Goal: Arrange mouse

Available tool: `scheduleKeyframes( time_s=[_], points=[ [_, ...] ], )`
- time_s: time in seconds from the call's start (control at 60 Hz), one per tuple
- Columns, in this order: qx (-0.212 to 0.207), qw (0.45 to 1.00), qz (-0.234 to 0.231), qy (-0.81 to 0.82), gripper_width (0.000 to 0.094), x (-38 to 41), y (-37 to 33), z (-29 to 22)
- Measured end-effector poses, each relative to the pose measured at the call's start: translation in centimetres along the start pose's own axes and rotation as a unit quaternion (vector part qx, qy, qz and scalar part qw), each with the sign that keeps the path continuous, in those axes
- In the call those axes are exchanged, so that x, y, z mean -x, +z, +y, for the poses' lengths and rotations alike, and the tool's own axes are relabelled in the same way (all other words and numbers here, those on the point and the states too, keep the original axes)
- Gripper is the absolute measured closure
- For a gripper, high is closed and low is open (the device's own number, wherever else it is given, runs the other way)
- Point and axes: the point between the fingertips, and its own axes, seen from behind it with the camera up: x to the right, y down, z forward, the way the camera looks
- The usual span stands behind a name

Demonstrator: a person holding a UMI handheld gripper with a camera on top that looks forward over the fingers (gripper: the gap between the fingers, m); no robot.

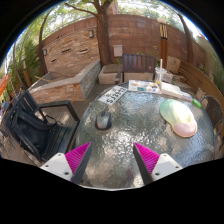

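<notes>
A grey computer mouse [102, 120] lies on a round mottled glass table [130, 135], beyond my fingers and a little left of the middle. My gripper [112, 158] is open and empty, held above the table's near part, with the pink pads [78, 156] wide apart. Nothing stands between the fingers.
A pale green and pink mat-like object [181, 116] lies on the table's right side. A printed card or booklet [113, 94] and small boxes [143, 86] lie at the far edge. A black chair [30, 125] stands at the left. A brick wall and a tree trunk [103, 35] are behind.
</notes>
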Motion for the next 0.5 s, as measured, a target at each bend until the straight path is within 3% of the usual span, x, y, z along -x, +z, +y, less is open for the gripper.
scheduleKeyframes(
  time_s=[0.133,0.25,0.367,0.417,0.5],
  points=[
    [-0.017,1.000,0.010,-0.009,0.0087,2.7,7.5,-4.4],
    [-0.006,1.000,0.018,-0.001,0.0138,3.4,12.3,-5.7],
    [0.007,1.000,0.025,-0.004,0.0258,3.1,14.9,-5.5],
    [0.013,1.000,0.025,-0.010,0.0369,3.3,15.4,-5.0],
    [0.006,0.999,0.027,-0.025,0.0426,3.0,15.4,-5.2]
  ],
)
